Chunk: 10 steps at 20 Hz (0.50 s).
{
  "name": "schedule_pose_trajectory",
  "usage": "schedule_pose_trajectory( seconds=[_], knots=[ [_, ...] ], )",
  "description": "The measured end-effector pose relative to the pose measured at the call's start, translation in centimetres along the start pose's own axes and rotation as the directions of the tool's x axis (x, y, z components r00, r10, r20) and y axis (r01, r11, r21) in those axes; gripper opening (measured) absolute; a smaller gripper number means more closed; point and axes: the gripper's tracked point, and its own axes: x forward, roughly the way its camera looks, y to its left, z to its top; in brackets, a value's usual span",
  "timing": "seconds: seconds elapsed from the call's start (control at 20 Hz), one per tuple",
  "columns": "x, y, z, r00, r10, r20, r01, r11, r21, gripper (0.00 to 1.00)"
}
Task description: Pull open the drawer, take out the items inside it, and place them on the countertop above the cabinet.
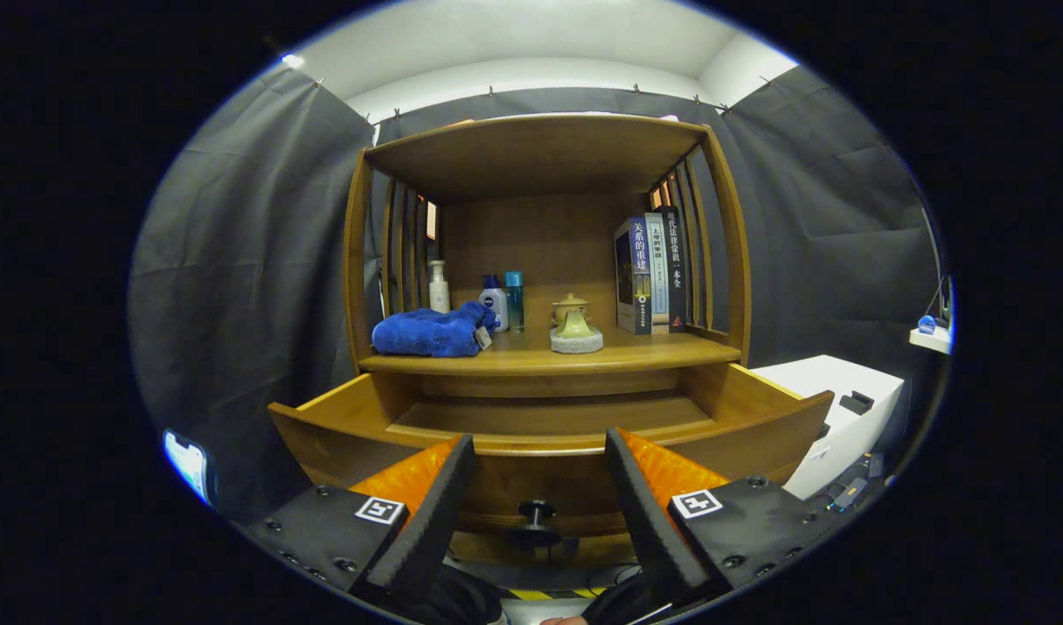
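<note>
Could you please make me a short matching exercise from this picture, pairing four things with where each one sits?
Things:
1. blue towel
2. books
3. drawer knob
4. teapot

Places:
A. between the open gripper's fingers, on the pulled-out drawer's front
B. upright against the slatted right side of the countertop
C. lying in front of three bottles
D. mid-countertop, on a pale round stand

Pairs: 1-C, 2-B, 3-A, 4-D

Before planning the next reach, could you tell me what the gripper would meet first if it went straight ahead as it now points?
Probably the drawer front and its knob, between the open fingers of the gripper; depth is unclear.
</note>
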Motion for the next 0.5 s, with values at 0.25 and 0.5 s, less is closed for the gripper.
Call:
schedule_pose_trajectory(
  seconds=[0.25,0.5],
  knots=[
    [0.0,-0.4,-3.0,1.0,-0.003,-0.028,0.003,1.0,-0.006,0.96],
    [1.1,-0.8,-5.2,0.998,-0.008,-0.055,0.007,1.0,-0.019,0.96]
  ],
)
